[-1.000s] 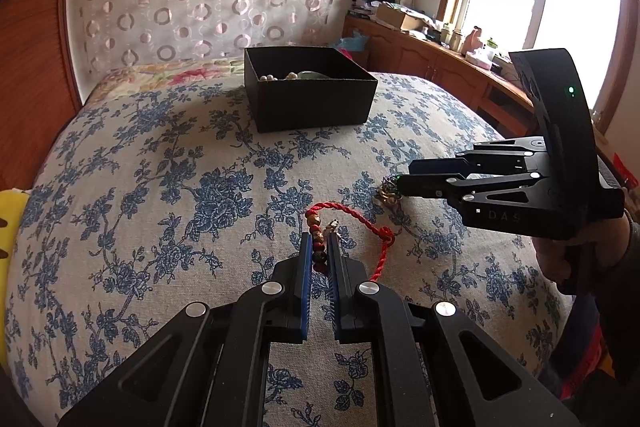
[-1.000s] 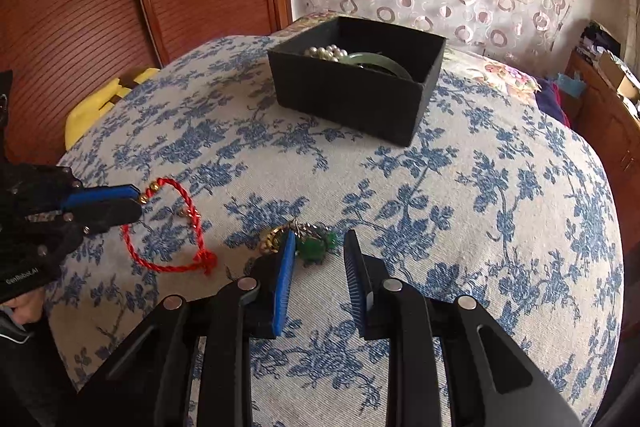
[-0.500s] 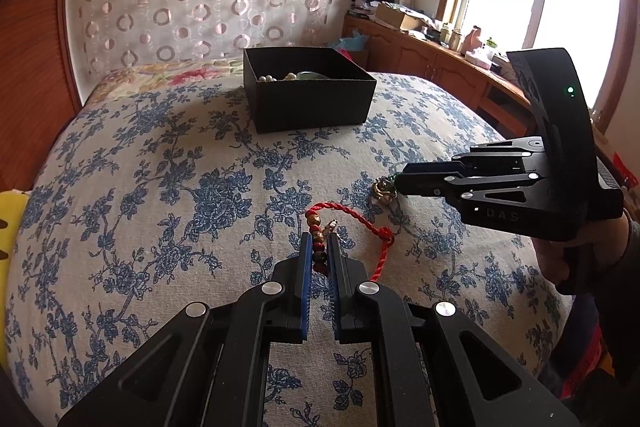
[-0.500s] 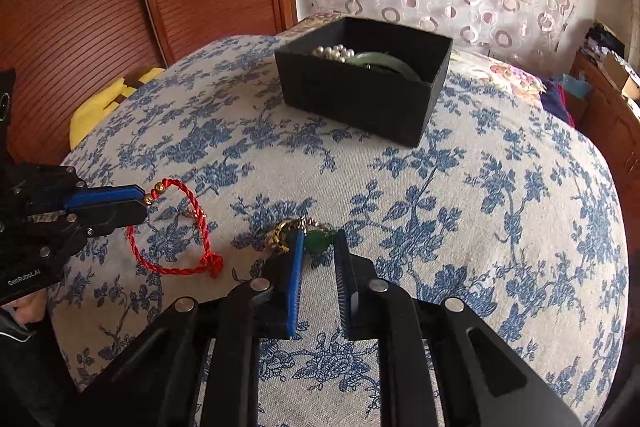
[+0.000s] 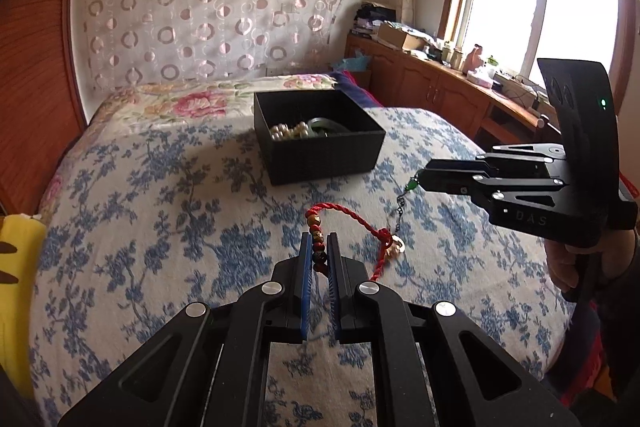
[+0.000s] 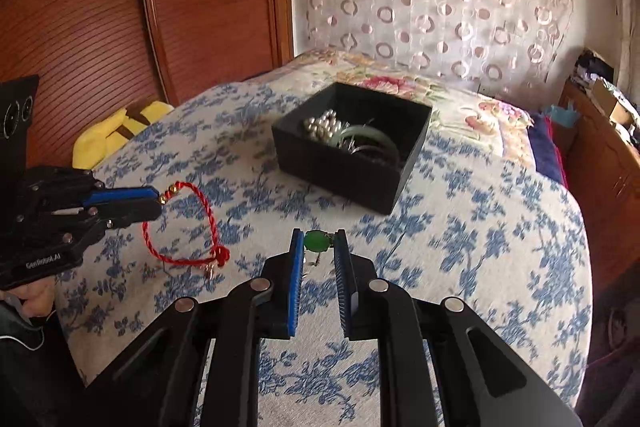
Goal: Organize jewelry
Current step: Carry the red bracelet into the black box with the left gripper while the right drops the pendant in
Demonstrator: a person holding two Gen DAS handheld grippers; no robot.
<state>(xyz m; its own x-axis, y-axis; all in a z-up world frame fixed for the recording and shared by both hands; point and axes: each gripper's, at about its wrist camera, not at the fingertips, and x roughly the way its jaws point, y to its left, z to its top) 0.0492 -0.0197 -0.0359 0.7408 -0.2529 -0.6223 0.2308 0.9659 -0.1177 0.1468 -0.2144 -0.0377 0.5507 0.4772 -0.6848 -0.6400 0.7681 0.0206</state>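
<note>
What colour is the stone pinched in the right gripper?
Green; the stone shows best in the right wrist view, clamped in the right gripper.

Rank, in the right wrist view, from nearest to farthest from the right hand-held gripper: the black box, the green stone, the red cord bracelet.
1. Green stone, between the right hand-held gripper fingers.
2. Red cord bracelet, to the left, hanging from the left hand-held gripper.
3. Black box, ahead on the bedspread.

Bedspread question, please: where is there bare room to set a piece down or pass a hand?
The bedspread is bare right of the box, and also left of it, toward the yellow toy. It is crowded in front: the left gripper holds the red bracelet, the right gripper the green pendant.
</note>
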